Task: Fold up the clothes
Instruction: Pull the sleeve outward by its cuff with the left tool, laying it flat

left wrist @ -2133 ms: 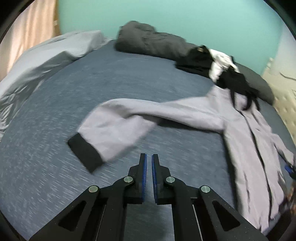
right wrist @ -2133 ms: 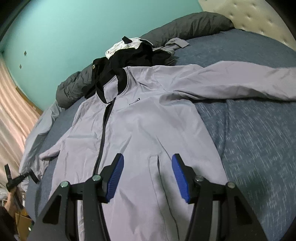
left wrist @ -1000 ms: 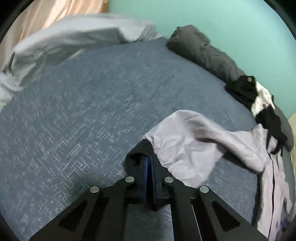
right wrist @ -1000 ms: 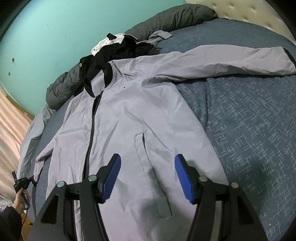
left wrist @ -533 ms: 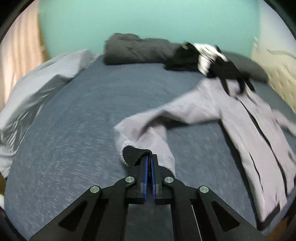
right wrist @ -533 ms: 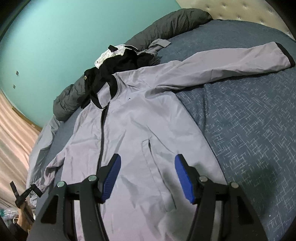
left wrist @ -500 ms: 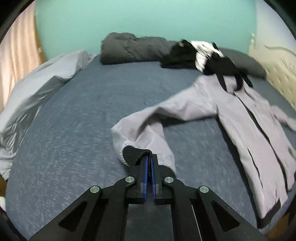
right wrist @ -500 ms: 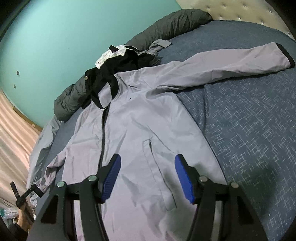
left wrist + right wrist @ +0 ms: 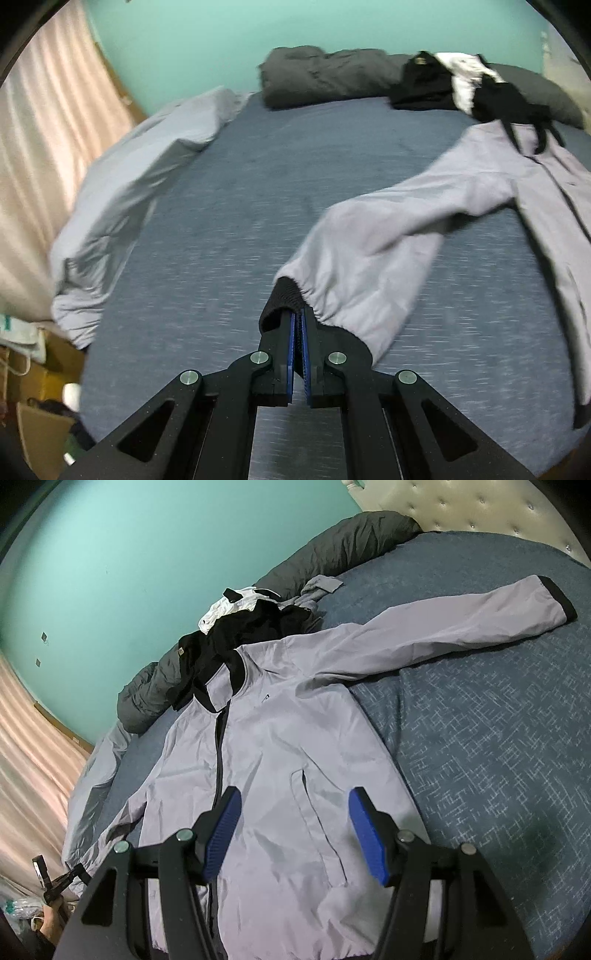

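A light grey zip jacket with black collar and cuffs lies face up on the blue bed. Its far sleeve stretches out flat to the right. My left gripper is shut on the black cuff of the other sleeve, which hangs lifted off the bed and bunches toward the jacket body. Over the jacket's lower front hovers my right gripper, open with nothing between its blue pads. The left gripper shows small at the lower left of the right wrist view.
A pile of black and white clothes lies by the jacket's collar. A dark grey rolled duvet runs along the teal wall. A pale grey sheet is heaped at the bed's left edge, beside a pink curtain. A tufted headboard stands at the right.
My left gripper has lifted the cuff off the bed and carried it toward the jacket body while rolling. The right gripper drew back and up a little, still open.
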Available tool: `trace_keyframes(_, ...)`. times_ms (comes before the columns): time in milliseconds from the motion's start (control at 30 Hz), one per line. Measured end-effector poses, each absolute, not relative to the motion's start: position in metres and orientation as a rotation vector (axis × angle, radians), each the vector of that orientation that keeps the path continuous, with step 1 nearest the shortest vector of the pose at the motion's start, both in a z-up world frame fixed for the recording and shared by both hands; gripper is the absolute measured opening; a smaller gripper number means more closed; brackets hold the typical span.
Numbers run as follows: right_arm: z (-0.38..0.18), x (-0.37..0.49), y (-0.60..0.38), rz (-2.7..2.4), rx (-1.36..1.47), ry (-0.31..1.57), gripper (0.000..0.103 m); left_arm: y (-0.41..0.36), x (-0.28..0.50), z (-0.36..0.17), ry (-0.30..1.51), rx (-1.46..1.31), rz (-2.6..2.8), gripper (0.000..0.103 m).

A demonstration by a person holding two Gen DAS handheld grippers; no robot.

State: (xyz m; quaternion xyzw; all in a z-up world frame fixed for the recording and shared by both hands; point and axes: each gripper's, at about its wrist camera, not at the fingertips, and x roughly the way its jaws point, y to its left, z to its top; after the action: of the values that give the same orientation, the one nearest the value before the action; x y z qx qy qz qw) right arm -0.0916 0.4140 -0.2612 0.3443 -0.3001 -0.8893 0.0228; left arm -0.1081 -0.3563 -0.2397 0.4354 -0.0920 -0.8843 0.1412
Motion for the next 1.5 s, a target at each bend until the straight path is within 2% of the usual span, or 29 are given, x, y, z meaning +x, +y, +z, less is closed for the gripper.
trace_keyframes(267,-0.258,-0.094,0.405,-2.752,1.073,-0.911,0.062,-0.356,-0.114,-0.229,-0.377,1.154,-2.527,0.003)
trace_keyframes(467,-0.255,-0.095,0.403,-2.749,1.071,-0.909,0.062,-0.297,-0.1,-0.239,-0.663,1.121,-2.625,0.003)
trace_keyframes(567,-0.252,-0.095,0.402,-2.751,1.066,-0.906,0.062,-0.277,-0.093,-0.25,-0.654,1.172,-2.707,0.003)
trace_keyframes(767,-0.246,-0.096,0.401,-2.747,1.065,-0.891,0.062,-0.297,-0.091,-0.255,-0.407,1.196,-2.716,0.003)
trace_keyframes(1100,-0.251,-0.099,0.399,-2.732,1.094,-0.895,0.062,-0.422,-0.084,-0.224,0.281,1.188,-2.602,0.003)
trace_keyframes(1233,-0.251,-0.102,0.394,-2.726,1.105,-0.878,0.062,-0.459,-0.095,-0.239,0.459,1.28,-2.503,0.004)
trace_keyframes(1367,-0.249,-0.105,0.388,-2.721,1.106,-0.856,0.062,-0.469,-0.102,-0.267,0.496,1.353,-2.408,0.006)
trace_keyframes(1400,-0.249,-0.105,0.387,-2.721,1.109,-0.844,0.062,-0.469,-0.102,-0.271,0.48,1.35,-2.396,0.008)
trace_keyframes(1467,-0.248,-0.106,0.384,-2.721,1.113,-0.825,0.062,-0.468,-0.1,-0.278,0.47,1.328,-2.383,0.045)
trace_keyframes(1500,-0.247,-0.106,0.384,-2.722,1.114,-0.819,0.062,-0.469,-0.097,-0.28,0.502,1.31,-2.394,0.052)
